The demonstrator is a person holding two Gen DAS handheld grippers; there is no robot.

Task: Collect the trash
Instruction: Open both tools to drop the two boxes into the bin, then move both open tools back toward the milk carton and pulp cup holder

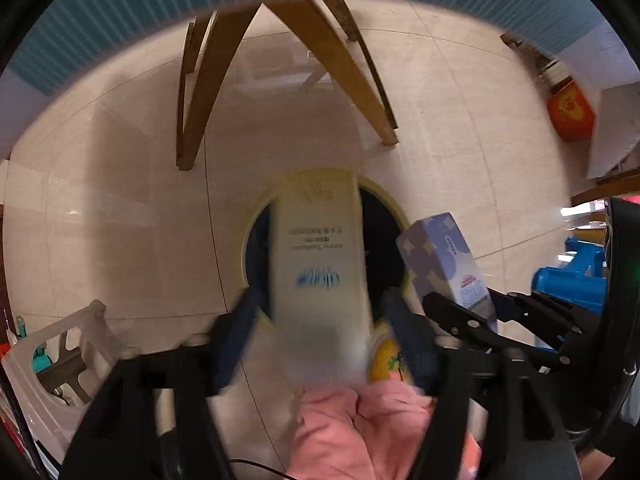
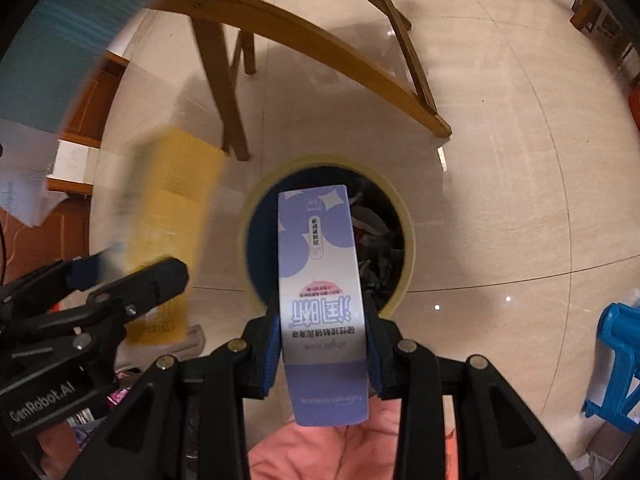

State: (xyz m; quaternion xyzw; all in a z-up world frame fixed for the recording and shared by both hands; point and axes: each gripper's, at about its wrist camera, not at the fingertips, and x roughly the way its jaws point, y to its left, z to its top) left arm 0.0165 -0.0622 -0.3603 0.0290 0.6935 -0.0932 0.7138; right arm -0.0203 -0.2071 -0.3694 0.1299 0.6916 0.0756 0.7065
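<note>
While we hold both grippers pointing down over the floor, the round trash bin [image 2: 326, 236] sits just ahead of the fingertips in each wrist view, its pale yellow rim ringing a dark blue inside where crumpled dark scraps lie toward the right. Our right gripper [image 2: 322, 340] is clamped on a purple and white carton [image 2: 320, 292]: the 2 blue pads press on its 2 long sides, its far end reaches out over the bin mouth, and its near end sticks back toward the camera above a pink cloth [image 2: 332, 452]. Our left gripper [image 1: 322, 340] has its jaws spread wide, and a cream and yellow box [image 1: 320, 256] shows between them, blurred, with blue print on its face; its sides stand clear of the blue fingers [image 1: 236, 336], so nothing presses on it, and it lies straight in front of the bin opening. From the right wrist view that same box appears as a yellow smear to the left of our right gripper, beside the left gripper's black fingers. From the left wrist view the purple carton shows to the right, tilted, pinched in the right gripper's black jaws. Beyond the bin stand the wooden legs of a chair [image 1: 360, 80], and a blue plastic stool [image 2: 618, 364] sits far off to the right.
</note>
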